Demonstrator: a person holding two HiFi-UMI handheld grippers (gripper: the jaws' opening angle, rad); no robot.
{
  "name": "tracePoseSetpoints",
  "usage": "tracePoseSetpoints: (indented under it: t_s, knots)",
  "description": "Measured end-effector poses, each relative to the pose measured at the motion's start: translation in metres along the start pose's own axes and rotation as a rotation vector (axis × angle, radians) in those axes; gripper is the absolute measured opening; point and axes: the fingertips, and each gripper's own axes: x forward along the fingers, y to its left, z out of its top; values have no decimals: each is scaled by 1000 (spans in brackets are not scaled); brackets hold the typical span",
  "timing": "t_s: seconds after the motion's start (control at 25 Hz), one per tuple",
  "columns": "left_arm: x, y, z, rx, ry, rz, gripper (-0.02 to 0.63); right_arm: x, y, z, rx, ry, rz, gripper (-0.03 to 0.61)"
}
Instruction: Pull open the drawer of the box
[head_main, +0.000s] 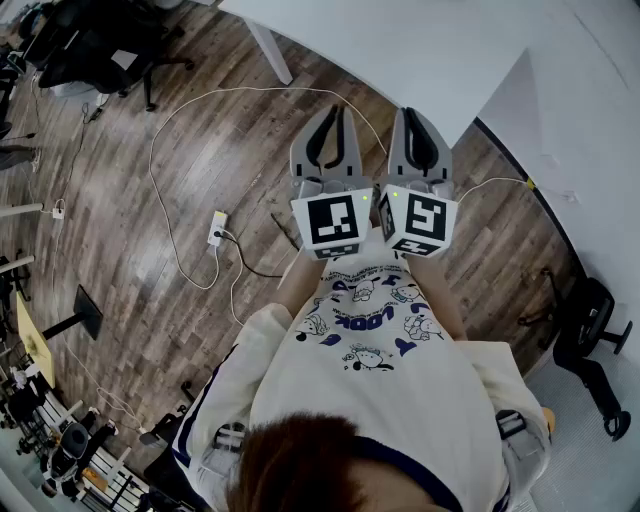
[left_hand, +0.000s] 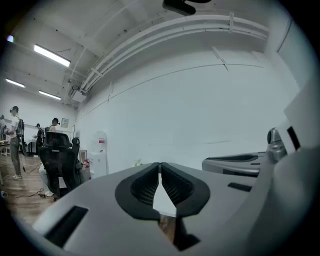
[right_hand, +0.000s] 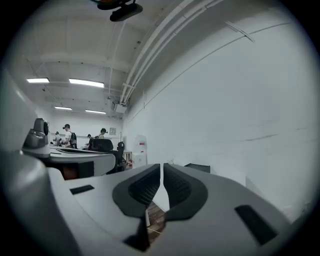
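- L hand-held gripper (head_main: 335, 110): held level in front of the person's chest, jaws shut tip to tip, nothing betw. them.
- R hand-held gripper (head_main: 412, 112): just beside L, level, jaws together bar a thin slit, empty.
- Both tips near edge of white counter (head_main: 430, 60), facing white wall (left_hand: 200, 100).
- Box w/ drawer: in no view.
- Wood floor (head_main: 180, 160) below, w/ power strip (head_main: 216, 228).
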Motion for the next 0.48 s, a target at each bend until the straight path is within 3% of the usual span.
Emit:
tracePoseSetpoints:
  t_s: [0.48]
  knots:
    - [10,0,3,4,-3,8,28,9,-2,1,4,-10,15,41]
